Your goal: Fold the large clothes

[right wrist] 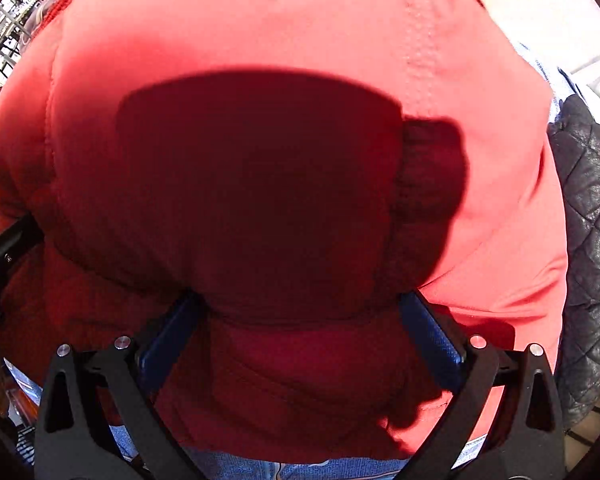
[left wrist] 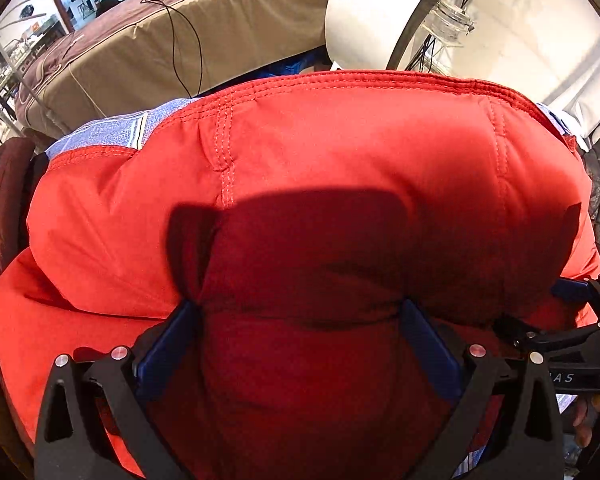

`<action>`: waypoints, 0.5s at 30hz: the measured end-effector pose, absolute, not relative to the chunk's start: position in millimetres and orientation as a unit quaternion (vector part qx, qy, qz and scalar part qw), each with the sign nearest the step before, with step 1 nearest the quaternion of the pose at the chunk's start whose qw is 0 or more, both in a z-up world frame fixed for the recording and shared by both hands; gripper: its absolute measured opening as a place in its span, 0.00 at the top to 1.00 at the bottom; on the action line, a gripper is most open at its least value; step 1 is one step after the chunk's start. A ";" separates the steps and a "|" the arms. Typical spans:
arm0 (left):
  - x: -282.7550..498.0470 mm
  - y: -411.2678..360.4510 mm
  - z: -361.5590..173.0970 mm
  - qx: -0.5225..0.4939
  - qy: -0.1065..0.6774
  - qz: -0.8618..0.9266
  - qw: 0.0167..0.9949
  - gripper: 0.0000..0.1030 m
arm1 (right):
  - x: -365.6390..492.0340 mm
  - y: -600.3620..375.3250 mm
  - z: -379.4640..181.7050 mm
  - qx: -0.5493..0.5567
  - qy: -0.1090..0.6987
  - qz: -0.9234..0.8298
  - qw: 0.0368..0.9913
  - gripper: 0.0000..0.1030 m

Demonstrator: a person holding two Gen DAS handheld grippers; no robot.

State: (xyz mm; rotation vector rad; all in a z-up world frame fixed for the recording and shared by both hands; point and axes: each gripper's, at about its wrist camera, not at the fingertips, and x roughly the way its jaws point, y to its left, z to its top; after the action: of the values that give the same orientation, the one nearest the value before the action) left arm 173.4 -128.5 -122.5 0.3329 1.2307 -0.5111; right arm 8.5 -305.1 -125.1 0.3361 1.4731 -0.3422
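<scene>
A puffy red padded jacket [left wrist: 320,184] fills both views; it also fills the right wrist view [right wrist: 260,120]. It lies bunched in thick folds on a blue patterned cloth [left wrist: 112,128]. My left gripper [left wrist: 300,312] stands wide, its blue pads [left wrist: 424,340] pressed against a thick fold of the jacket that bulges between them. My right gripper [right wrist: 300,308] stands just as wide around another fold, its pads [right wrist: 428,332] against the fabric. The right gripper also shows at the right edge of the left wrist view [left wrist: 572,320].
A tan and maroon covered bed [left wrist: 160,52] lies beyond the jacket. A white curved stand [left wrist: 380,8] rises behind it. A black quilted garment [right wrist: 592,240] lies to the right of the jacket.
</scene>
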 end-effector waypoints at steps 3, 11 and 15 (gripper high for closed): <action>175.0 -131.0 -126.8 0.155 0.571 -0.234 0.772 0.04 | 12.2 -305.3 -131.1 0.150 0.671 -0.154 0.709 0.04; 177.2 -132.6 -137.7 0.154 0.568 -0.238 0.773 0.04 | 13.7 -301.2 -144.0 0.135 0.675 -0.157 0.708 0.04; 179.4 -133.2 -139.7 0.155 0.571 -0.240 0.770 0.04 | 13.1 -294.5 -144.8 0.130 0.675 -0.163 0.708 0.04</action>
State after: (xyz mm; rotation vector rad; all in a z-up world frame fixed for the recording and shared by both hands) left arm 179.4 -133.2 -139.7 0.3368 1.2384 -0.5202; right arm 13.1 -294.5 -144.8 0.2895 1.4991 -0.3620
